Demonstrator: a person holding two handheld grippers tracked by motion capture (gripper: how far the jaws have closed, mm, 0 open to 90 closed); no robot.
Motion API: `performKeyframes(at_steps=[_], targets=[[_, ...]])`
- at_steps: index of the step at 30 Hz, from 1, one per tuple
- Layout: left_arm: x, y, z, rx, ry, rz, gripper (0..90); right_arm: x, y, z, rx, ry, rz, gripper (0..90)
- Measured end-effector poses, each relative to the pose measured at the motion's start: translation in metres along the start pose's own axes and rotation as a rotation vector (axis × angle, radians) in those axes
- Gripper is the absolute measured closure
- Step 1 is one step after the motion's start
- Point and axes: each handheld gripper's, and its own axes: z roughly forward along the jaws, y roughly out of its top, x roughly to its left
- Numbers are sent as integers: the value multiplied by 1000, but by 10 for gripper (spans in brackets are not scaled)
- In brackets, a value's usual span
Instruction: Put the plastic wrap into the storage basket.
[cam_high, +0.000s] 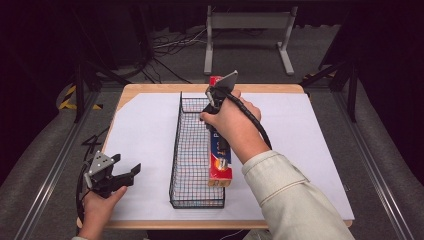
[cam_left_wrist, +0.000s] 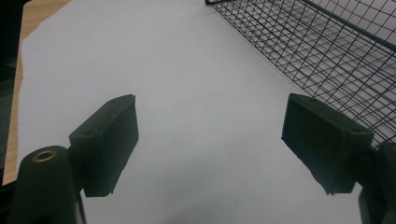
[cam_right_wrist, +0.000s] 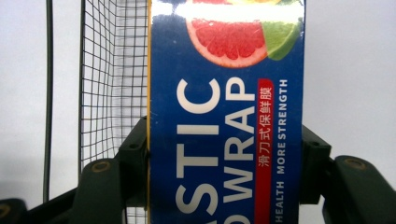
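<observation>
A long blue and red plastic wrap box (cam_high: 220, 162) lies lengthwise over the right rim of a narrow black wire basket (cam_high: 176, 150) in the middle of the table. My right gripper (cam_high: 214, 102) is shut on the box near its far end, under the person's hand. In the right gripper view the jaws press both sides of the box (cam_right_wrist: 224, 107), with the basket mesh (cam_right_wrist: 109, 70) just left of it. My left gripper (cam_high: 128, 169) rests open at the table's front left corner. Its jaws (cam_left_wrist: 210, 140) stand wide over bare white paper, with the basket (cam_left_wrist: 327, 51) to the right.
A white sheet (cam_high: 145, 125) covers the wooden table (cam_high: 150, 88). A grey metal stand (cam_high: 248, 21) and cables lie on the floor behind the table. Aluminium rails run along both sides.
</observation>
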Motion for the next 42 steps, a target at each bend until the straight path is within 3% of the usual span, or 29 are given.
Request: performKeyframes(at_steps=[18, 42], targets=[[1, 0, -1, -1, 2, -1, 190, 23, -3, 24, 45, 4, -22, 394], [4, -2, 0, 2, 6, -12, 190, 26, -13, 66, 70, -15, -42, 392]])
